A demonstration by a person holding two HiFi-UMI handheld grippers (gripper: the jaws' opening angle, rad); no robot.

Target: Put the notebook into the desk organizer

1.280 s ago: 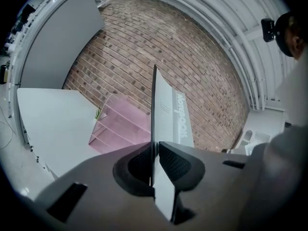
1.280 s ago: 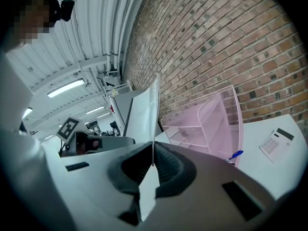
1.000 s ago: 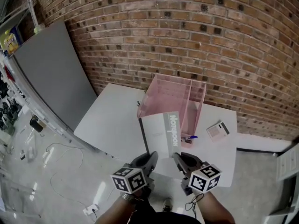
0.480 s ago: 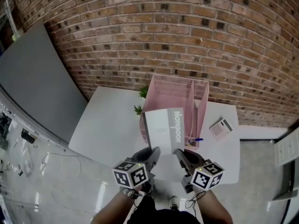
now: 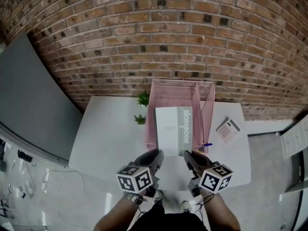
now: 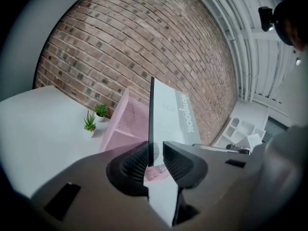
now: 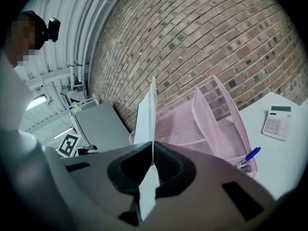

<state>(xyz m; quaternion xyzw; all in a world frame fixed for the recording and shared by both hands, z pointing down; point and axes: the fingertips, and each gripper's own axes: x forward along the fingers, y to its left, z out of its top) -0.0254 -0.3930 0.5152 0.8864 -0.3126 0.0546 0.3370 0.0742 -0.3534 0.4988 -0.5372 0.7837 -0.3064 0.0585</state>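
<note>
A brick wall [image 5: 192, 32] backs the white table [image 5: 106, 129]. A pink mesh desk organizer [image 5: 173, 84] stands at the table's far edge against the wall. It has a wide bay on the left and a narrower one on the right, with a mesh divider between them.

The notebook [image 5: 173, 129] is held in the air, cover up and its grey title band to the right. In the head view it lies over the wide bay and its far edge points toward the wall. It does not look set down, and its near edge hangs out over the organizer's front.

Both tongs grasp that near edge. The left gripper [image 5: 153, 155] is clenched on the left corner, and the right gripper [image 5: 188, 157] is clamped tight on the thin edge beside it.

The step in hand appears to be the insertion: the notebook is lined up with the wide bay and partly over it. The next move calls for sliding it forward and down between the left wall and the divider. Both hands need to stay level so that neither corner catches the mesh, and the jaws should loosen only once the notebook rests inside.

A calculator [image 5: 228, 129] lies on the table well right of the organizer. Two small potted plants [image 5: 140, 119] stand just beside its left wall. A blue pen [image 5: 204, 146] sits at its front right corner, near the right gripper's path.
</note>
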